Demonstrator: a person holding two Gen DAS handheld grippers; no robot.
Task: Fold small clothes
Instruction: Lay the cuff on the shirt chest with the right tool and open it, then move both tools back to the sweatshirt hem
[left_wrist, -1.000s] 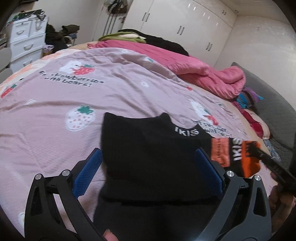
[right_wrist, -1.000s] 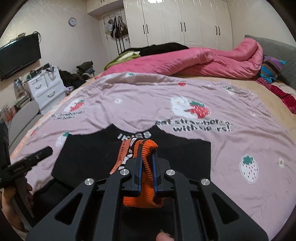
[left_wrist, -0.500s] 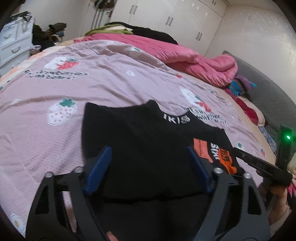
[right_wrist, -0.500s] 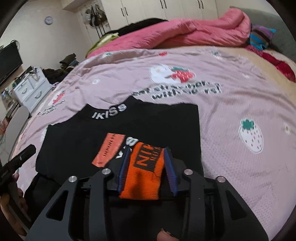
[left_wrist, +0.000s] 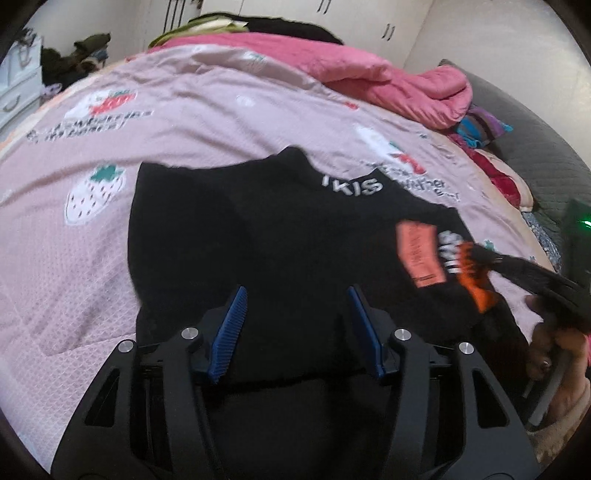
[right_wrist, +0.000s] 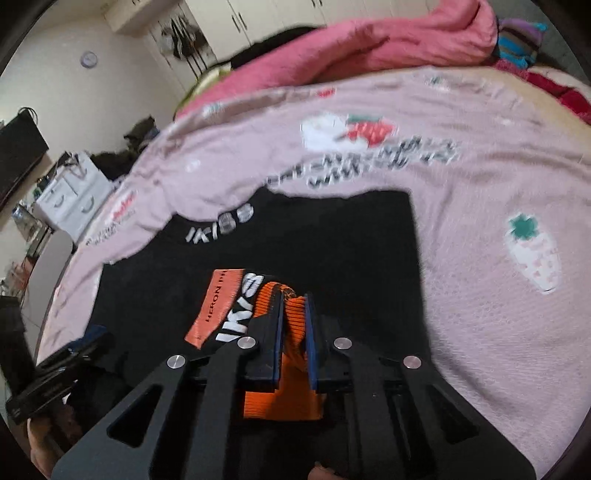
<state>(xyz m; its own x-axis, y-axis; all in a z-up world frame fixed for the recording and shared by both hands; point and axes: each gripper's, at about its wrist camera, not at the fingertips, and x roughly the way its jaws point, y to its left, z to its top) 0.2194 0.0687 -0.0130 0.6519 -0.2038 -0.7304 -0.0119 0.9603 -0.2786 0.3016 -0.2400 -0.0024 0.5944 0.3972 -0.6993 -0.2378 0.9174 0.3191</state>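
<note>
Here the black sweater lies flat on the pink bedspread. The right gripper pinches its orange cuff at six o'clock; the left gripper is closing over black fabric, apparently not yet pressing.

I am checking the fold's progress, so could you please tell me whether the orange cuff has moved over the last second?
Yes. The orange cuff, pinched in the right tool, has come down from just below the sweater's neck lettering towards its hem.

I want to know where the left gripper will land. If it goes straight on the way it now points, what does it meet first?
Most likely the black garment: the left gripper, its jaws closing with nothing pinched yet, points down at that cloth spread on the pink bedcover. Depth is unclear.
</note>
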